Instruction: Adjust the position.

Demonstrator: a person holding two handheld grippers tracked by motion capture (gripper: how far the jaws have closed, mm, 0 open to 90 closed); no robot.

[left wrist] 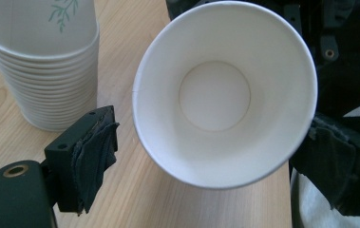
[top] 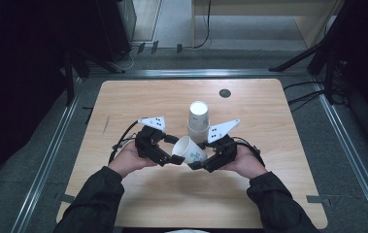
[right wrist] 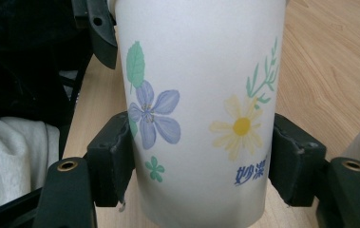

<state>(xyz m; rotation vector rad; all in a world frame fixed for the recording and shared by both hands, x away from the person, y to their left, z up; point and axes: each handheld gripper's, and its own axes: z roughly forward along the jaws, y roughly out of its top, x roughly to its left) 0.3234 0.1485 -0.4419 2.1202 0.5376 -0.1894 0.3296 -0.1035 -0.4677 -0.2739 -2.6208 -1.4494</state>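
The right claw (right wrist: 201, 156) pinched the paper cup (top: 190, 150) above the tabletop (top: 123, 102), beside the cup stack (top: 198, 121). The left claw (left wrist: 211, 152) gaped around its rim, seemingly untouched; it needed a gentle, even squeeze.

The high view looks down from above the person's side and sees the whole tabletop (top: 138, 97). The left gripper view sits very close and looks straight into the mouth of the paper cup (left wrist: 225, 95). The right gripper view looks at the same paper cup's (right wrist: 199, 109) flowered side, from very near too.
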